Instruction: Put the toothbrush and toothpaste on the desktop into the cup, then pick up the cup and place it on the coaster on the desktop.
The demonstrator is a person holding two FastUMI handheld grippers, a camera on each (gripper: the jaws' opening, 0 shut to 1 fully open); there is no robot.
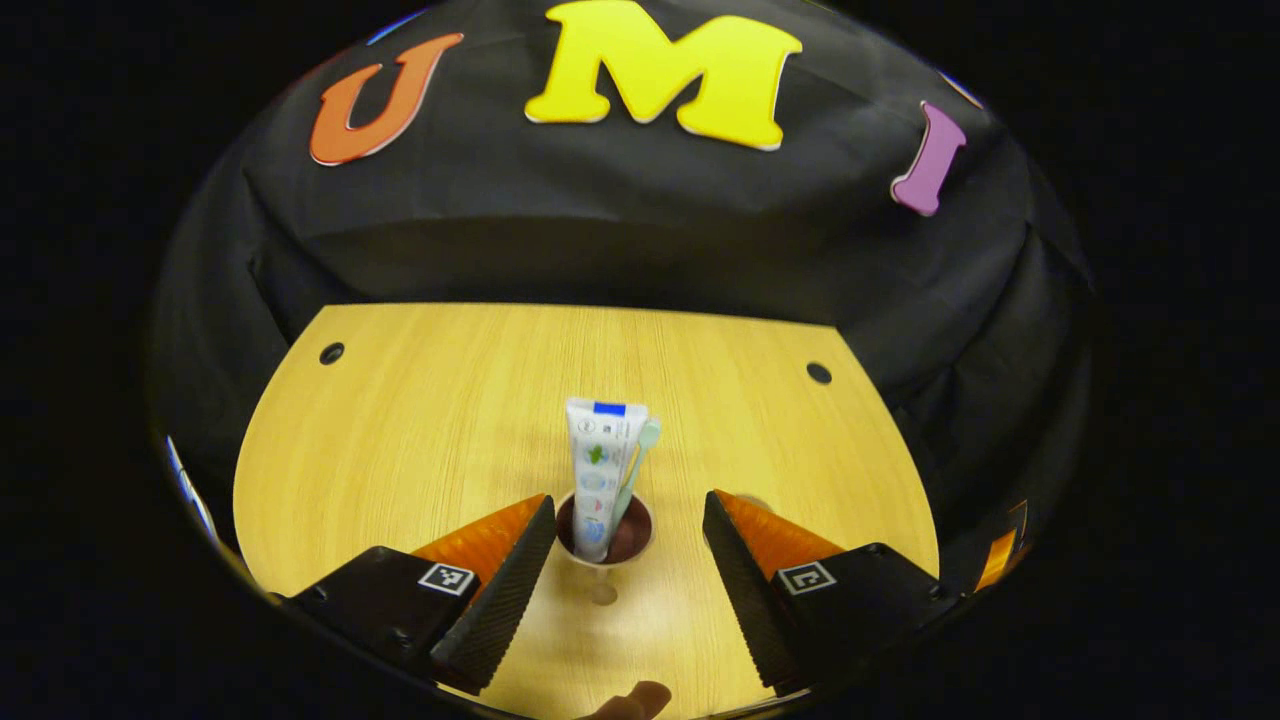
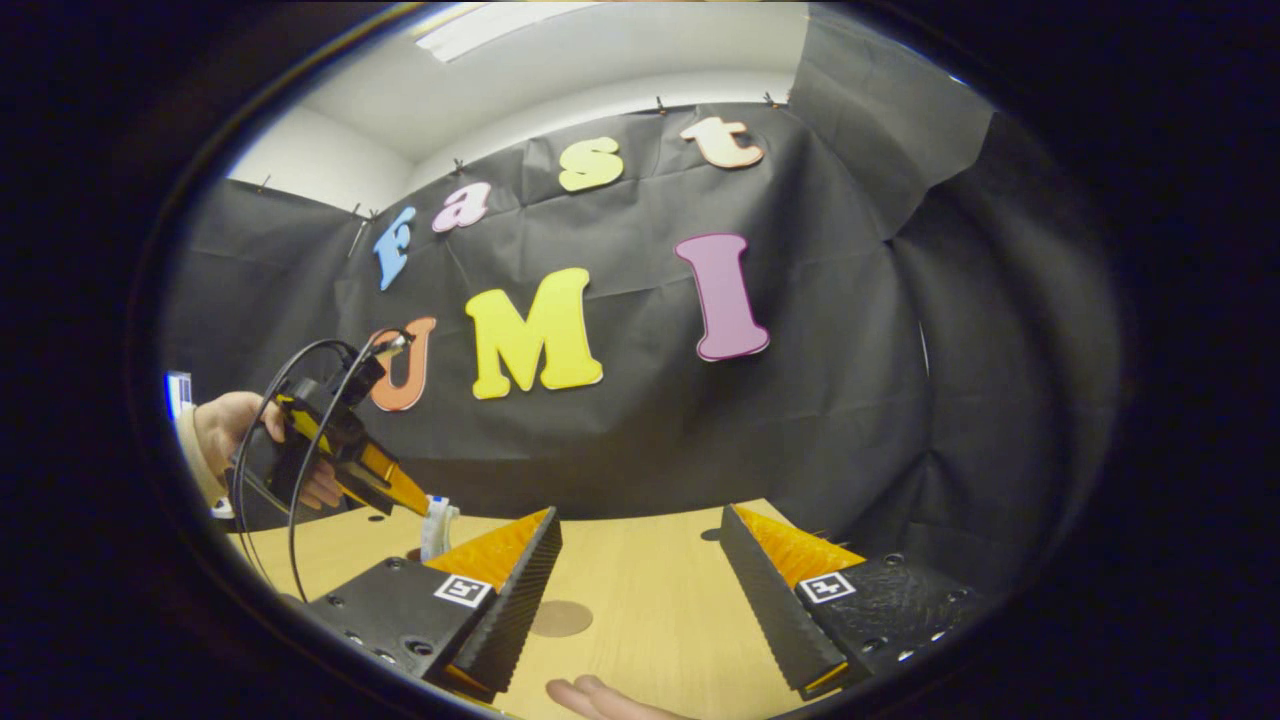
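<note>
our left gripper [image 1: 628, 535] gapes wide around the dark-lined cup [image 1: 605, 532] at twelve o'clock, holding nothing; white toothpaste tube [image 1: 598, 465] and pale-green toothbrush [image 1: 636, 468] stand inside. our right gripper [image 2: 640, 575] gapes empty above the round brown coaster [image 2: 560, 618].

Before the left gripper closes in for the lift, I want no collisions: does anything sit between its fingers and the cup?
Nothing visible does. The cup stands on the wooden desktop just ahead of the open left gripper, centred on the gap between the fingers, with the toothpaste and toothbrush already upright inside it.
</note>
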